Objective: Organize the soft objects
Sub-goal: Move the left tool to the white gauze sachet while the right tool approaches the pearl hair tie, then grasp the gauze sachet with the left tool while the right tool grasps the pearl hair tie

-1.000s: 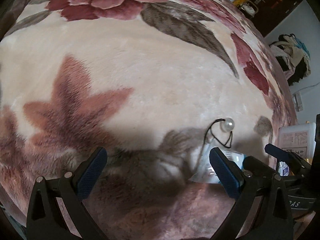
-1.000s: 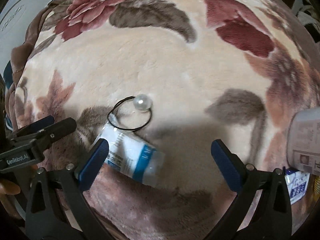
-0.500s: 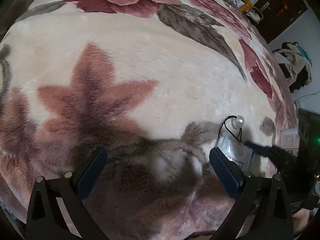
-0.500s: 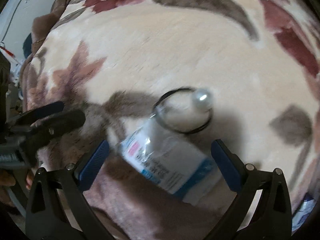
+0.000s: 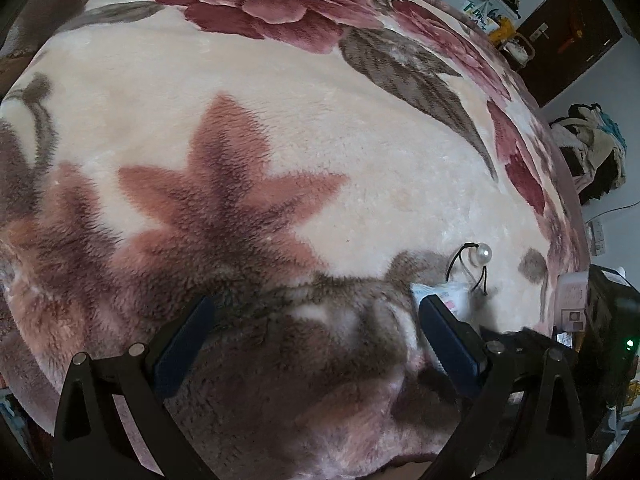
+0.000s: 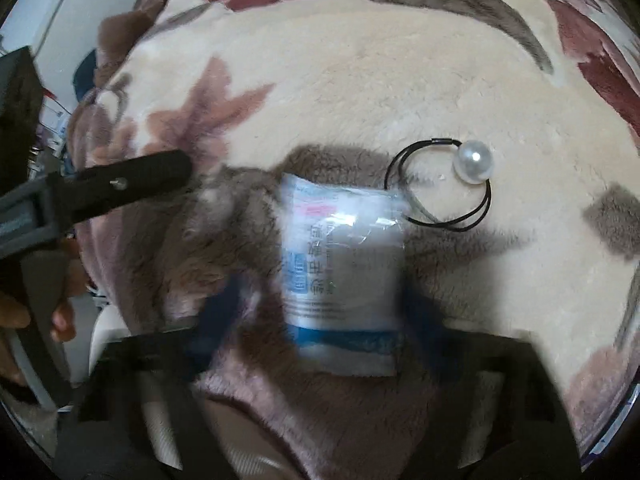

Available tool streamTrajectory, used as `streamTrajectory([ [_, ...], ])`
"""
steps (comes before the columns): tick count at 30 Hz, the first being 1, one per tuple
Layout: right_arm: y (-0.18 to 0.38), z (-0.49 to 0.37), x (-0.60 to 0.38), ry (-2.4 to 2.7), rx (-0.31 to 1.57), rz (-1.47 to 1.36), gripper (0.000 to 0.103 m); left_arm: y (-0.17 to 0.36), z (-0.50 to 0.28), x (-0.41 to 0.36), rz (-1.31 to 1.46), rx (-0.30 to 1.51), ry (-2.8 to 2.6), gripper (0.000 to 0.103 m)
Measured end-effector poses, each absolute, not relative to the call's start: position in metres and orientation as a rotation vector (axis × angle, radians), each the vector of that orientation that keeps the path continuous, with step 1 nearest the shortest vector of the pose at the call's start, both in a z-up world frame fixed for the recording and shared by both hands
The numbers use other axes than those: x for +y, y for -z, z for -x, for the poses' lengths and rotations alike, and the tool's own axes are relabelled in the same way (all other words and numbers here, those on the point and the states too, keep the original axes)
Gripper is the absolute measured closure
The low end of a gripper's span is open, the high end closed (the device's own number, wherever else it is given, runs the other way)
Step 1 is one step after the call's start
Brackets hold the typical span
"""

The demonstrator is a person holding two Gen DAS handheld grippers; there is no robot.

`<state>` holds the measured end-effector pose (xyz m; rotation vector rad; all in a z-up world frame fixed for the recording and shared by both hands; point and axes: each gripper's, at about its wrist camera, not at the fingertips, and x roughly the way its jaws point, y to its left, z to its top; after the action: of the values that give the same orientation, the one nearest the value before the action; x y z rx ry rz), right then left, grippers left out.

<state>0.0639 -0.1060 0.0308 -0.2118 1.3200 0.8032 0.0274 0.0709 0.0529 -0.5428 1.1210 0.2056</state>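
Observation:
A white and blue tissue packet (image 6: 340, 276) lies on the floral blanket (image 6: 360, 72). A black hair tie with a white pearl (image 6: 474, 160) lies touching its far right corner. My right gripper (image 6: 320, 316) is open, its blurred fingers on either side of the packet's near end. In the left wrist view the packet (image 5: 452, 294) and hair tie (image 5: 482, 254) show at the right, just beyond the right finger. My left gripper (image 5: 316, 344) is open and empty over the blanket. It also shows in the right wrist view (image 6: 120, 184) at the left.
The plush blanket (image 5: 280, 120) covers the whole surface. A white box (image 5: 572, 300) sits at the right edge. A pile of clothes (image 5: 592, 148) and a dark door (image 5: 568, 32) are in the far room.
My right gripper has moved forward and left over the packet, which now lies between its fingers. The left gripper has shifted left and stays open.

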Motion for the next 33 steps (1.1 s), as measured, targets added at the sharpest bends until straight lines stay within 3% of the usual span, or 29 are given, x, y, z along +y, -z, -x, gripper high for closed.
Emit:
streamTrajectory([
  [2, -0.029, -0.064, -0.101, -0.814, 1.328, 0.203, 0.058, -0.052, -0.025, 0.074, 0.544, 1.120, -0.212, 0.001],
  [9, -0.048, -0.081, -0.055, -0.861, 1.235, 0.150, 0.055, -0.059, -0.015, 0.094, 0.569, 1.078, -0.261, 0.001],
  [10, -0.049, -0.083, -0.048, -0.858, 1.232, 0.159, 0.050, -0.060, -0.014, 0.098, 0.570, 1.076, -0.268, 0.001],
  [11, -0.050, -0.083, -0.047, -0.851, 1.236, 0.175, 0.034, -0.061, -0.013, 0.101, 0.573, 1.073, -0.273, 0.001],
  [12, -0.051, -0.081, -0.048, -0.842, 1.230, 0.187, 0.029, -0.062, -0.011, 0.104, 0.580, 1.067, -0.279, 0.001],
  [20, -0.075, -0.087, -0.112, -0.779, 1.124, 0.095, 0.027, -0.057, -0.019, 0.094, 0.581, 1.078, -0.255, 0.001],
  [23, -0.076, -0.102, -0.137, -0.685, 1.103, 0.062, 0.030, -0.053, -0.024, 0.083, 0.571, 1.090, -0.236, 0.001],
  [26, -0.071, -0.119, -0.141, -0.631, 1.115, 0.087, 0.056, -0.052, -0.027, 0.077, 0.560, 1.099, -0.224, 0.001],
  [33, -0.040, -0.132, -0.135, -0.571, 1.175, 0.200, 0.058, -0.049, -0.030, 0.082, 0.571, 1.112, -0.238, 0.001],
])
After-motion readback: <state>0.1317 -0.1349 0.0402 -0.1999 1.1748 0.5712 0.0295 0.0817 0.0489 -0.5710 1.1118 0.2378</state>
